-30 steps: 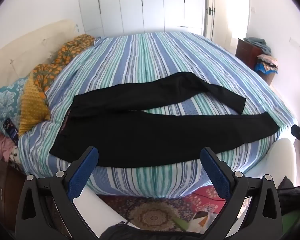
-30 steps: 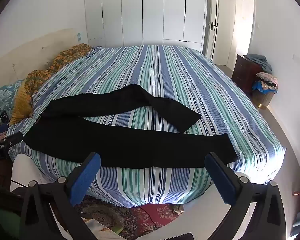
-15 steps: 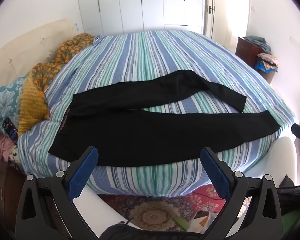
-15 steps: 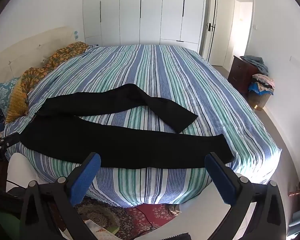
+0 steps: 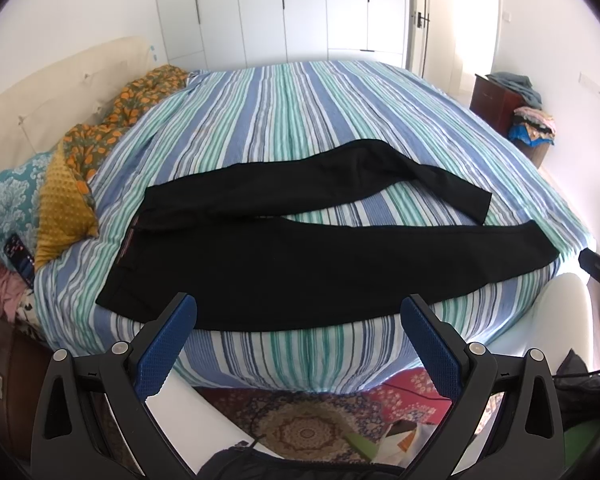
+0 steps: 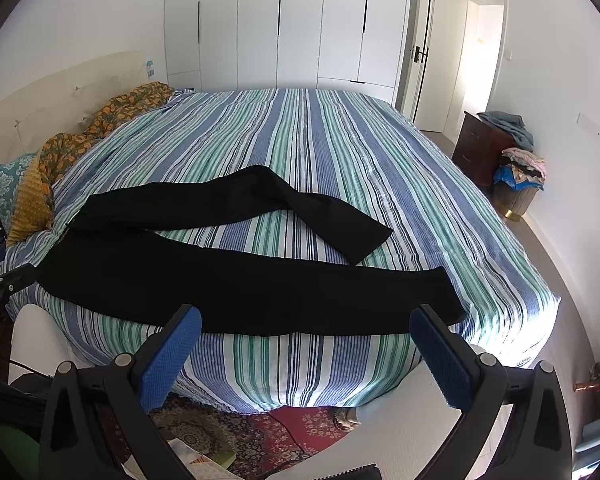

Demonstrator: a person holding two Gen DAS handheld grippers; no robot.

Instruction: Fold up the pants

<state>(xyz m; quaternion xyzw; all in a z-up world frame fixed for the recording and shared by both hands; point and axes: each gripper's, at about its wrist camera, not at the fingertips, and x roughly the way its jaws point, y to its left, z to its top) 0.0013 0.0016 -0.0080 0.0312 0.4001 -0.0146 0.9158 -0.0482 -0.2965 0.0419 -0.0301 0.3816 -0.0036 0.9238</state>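
Note:
Black pants lie spread flat on the striped bed, waistband at the left, legs running right. The near leg lies along the bed's front edge; the far leg bends back toward it at its end. They also show in the right wrist view. My left gripper is open and empty, held in front of the bed's near edge, just short of the pants. My right gripper is open and empty, near the front edge by the near leg's lower part.
Pillows and an orange floral cloth lie at the bed's left by the headboard. A dark nightstand and a basket of clothes stand at the right wall. A patterned rug covers the floor below. White wardrobes stand behind.
Both grippers have edged slightly closer to the bed; the pants sit a little lower and larger in both views. Both stay open. The pants have not moved.

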